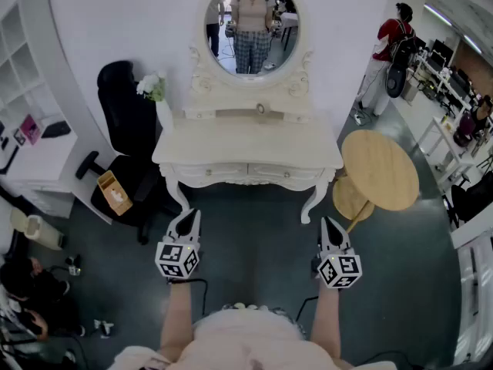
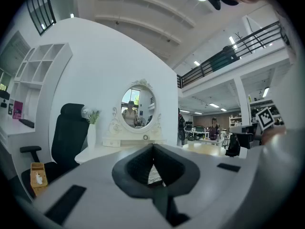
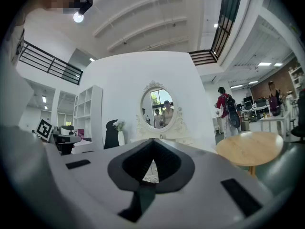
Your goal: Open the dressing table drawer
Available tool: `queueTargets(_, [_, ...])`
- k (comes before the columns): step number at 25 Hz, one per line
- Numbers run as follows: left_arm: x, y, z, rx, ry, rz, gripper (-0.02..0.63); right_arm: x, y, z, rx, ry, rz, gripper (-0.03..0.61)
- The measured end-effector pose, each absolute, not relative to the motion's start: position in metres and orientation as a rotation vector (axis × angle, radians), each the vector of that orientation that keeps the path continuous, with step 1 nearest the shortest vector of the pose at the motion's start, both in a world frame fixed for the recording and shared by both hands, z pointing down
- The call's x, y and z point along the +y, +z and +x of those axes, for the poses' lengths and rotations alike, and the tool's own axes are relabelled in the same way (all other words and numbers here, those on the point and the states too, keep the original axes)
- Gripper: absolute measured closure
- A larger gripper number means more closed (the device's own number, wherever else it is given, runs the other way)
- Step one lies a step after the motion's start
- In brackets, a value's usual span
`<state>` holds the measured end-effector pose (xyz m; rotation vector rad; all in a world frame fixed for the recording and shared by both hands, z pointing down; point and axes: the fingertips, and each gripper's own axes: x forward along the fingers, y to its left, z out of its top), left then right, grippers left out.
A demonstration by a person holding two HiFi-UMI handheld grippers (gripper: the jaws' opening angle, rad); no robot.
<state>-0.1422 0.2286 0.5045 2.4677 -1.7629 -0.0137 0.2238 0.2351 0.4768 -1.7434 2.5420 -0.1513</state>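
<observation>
Jaws pressed together tip to tip on the left gripper (image 2: 153, 147), with nothing between them. Same on the right gripper (image 3: 152, 141): closed to a point and empty. Held level and side by side, well apart from each other, both aimed at the dressing table (image 1: 246, 149). Touching nothing, with a stretch of dark floor (image 1: 254, 230) between the tips and the table's front edge.

Cream-coloured, on curved legs, set against the white wall, top mostly bare. Drawer (image 1: 212, 171) just under the tabletop, shut, its front flush with the carved apron and well clear of either gripper. Oval mirror (image 1: 252, 25) upright at the back of the table, with a standing person reflected in it. White vase (image 1: 163, 112) of pale flowers at the table's left end.

Black office chair (image 1: 123, 106) just beside the table on the left, with a small tan box (image 1: 114, 193) at its seat. Round wooden table (image 1: 380, 168) near the right corner, close to the dressing table but not plainly touching it. White shelving (image 1: 23, 52) along the far left. Person in a red top (image 1: 391, 41) standing well back on the right.
</observation>
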Motion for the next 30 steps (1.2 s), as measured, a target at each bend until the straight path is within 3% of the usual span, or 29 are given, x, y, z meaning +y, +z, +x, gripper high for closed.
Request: queueTargets(30, [0.238, 0.518, -0.136, -1.714, 0.031, 2.471, 0.588, 0.242, 0.48, 0.212, 2.586, -0.194, -1.701, 0.561])
